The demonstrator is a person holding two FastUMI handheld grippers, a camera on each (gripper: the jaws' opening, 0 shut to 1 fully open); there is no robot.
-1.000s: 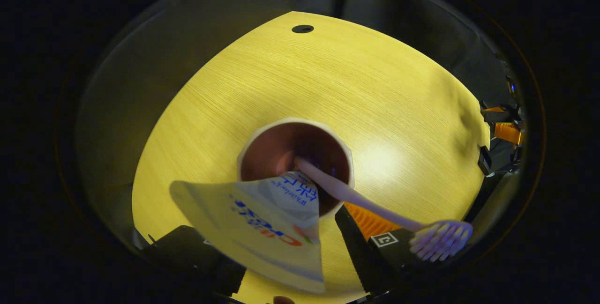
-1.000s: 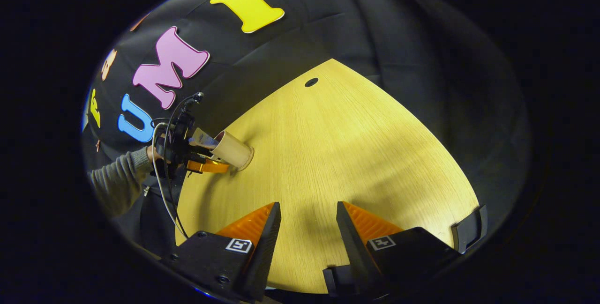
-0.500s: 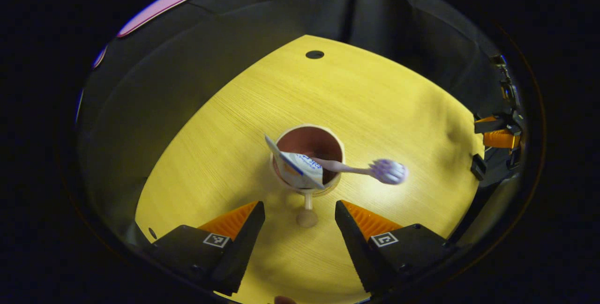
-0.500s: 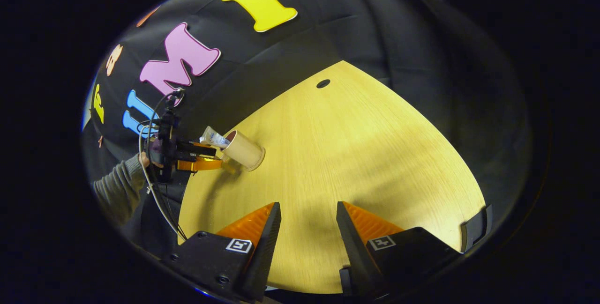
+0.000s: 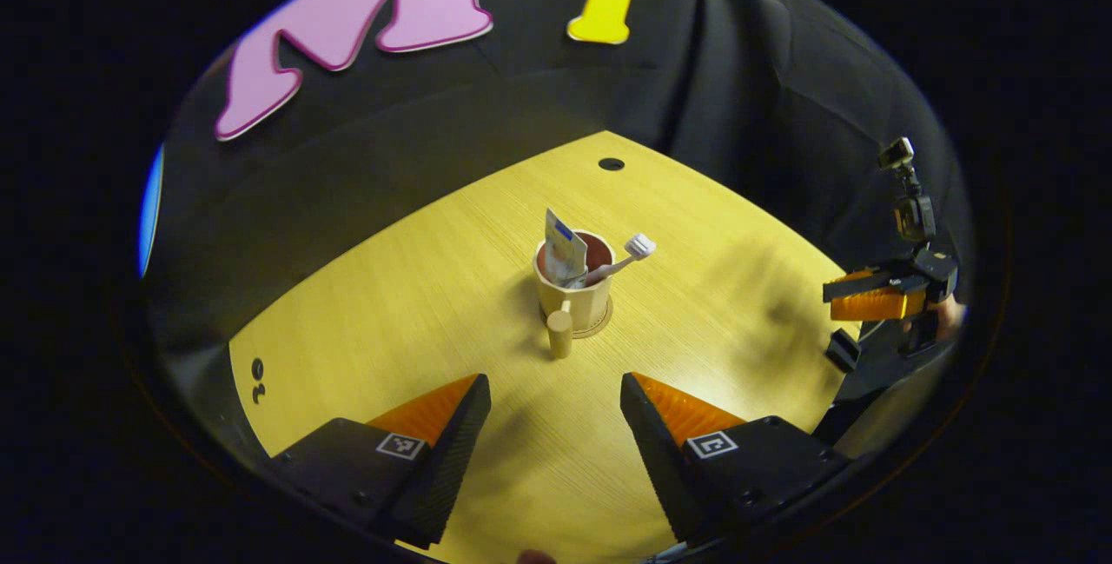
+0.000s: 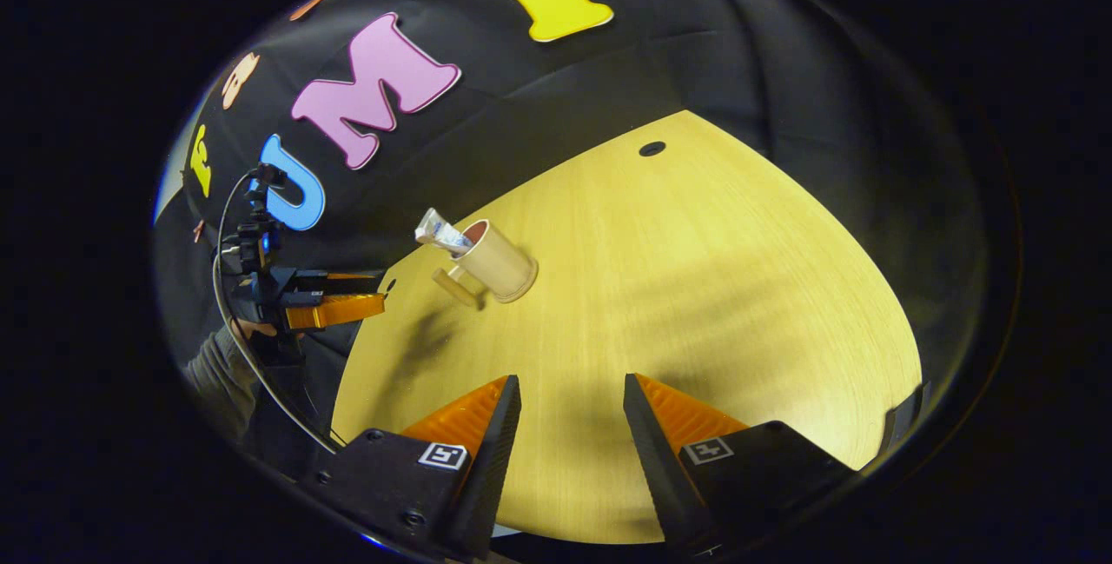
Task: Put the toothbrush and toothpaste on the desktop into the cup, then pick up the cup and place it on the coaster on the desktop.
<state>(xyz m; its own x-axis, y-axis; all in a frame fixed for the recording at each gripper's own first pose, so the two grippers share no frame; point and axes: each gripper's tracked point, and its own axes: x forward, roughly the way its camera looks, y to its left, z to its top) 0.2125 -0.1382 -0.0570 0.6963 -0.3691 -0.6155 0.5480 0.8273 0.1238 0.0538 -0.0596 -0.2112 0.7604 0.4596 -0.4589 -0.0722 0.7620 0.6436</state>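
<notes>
A beige cup (image 5: 577, 296) with a peg-like handle (image 5: 560, 335) stands upright on a thin round coaster (image 5: 605, 324) in the middle of the wooden desktop (image 5: 417, 303). A white toothpaste tube (image 5: 561, 251) and a toothbrush (image 5: 637, 245) stick out of its top. My left gripper (image 5: 554, 386) is open and empty, well back from the cup. In the right gripper view the cup (image 6: 501, 264) and the tube (image 6: 439, 232) sit far off to the left. My right gripper (image 6: 572, 386) hovers open over bare wood. The left gripper (image 6: 334, 309) appears there beyond the cup.
The right gripper (image 5: 869, 300) hangs at the desktop's right edge in the left gripper view. A dark cable hole (image 5: 611, 164) lies near the far edge, and two small holes (image 5: 257, 368) at the near left. A sleeve (image 6: 213, 366) holds the left gripper off the table's edge.
My left gripper has let go of the cup and drawn back from it, so the cup now stands free and farther away. The right gripper has shifted only slightly.
</notes>
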